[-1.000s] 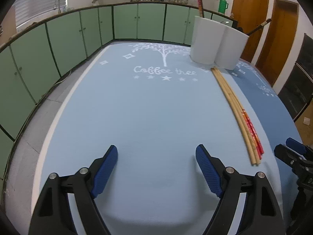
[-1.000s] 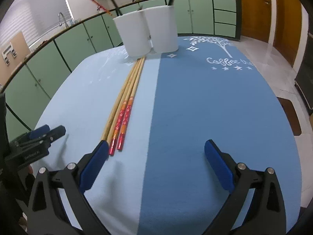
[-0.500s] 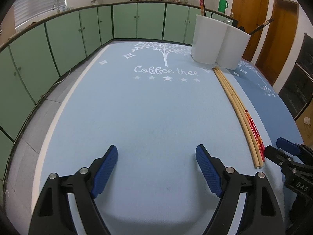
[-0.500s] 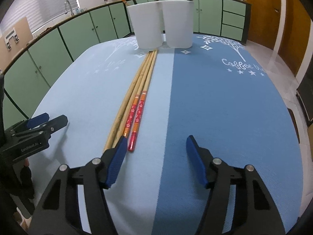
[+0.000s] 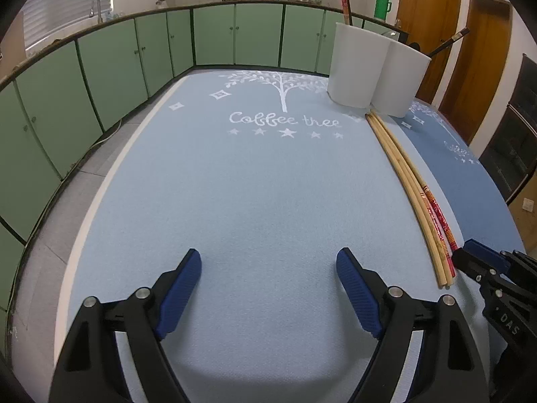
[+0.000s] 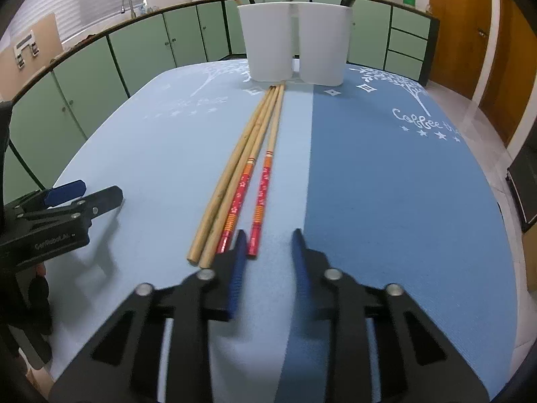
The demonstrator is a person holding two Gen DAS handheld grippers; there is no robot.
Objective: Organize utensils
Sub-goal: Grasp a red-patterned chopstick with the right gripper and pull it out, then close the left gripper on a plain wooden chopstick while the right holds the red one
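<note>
Several long chopsticks (image 6: 248,164) lie side by side on the blue table mat, two plain wood and two with red patterned ends (image 6: 260,201); they also show in the left wrist view (image 5: 412,188). Two white holders (image 6: 292,53) stand at their far tips, with utensils sticking out; the holders show in the left wrist view (image 5: 376,74) too. My right gripper (image 6: 266,240) is half open, jaws either side of the rightmost red chopstick's near end, not touching. My left gripper (image 5: 268,265) is wide open and empty over bare mat, left of the chopsticks.
The mat is light blue (image 5: 235,184) on the left and darker blue (image 6: 386,184) on the right. Green cabinets (image 5: 117,63) ring the table. Wooden doors (image 5: 470,53) stand at the right. The left gripper shows at the left of the right wrist view (image 6: 63,208).
My right gripper has moved left to the chopsticks' near ends and narrowed its jaws from wide to about half open. The left gripper has stayed open and nearly still.
</note>
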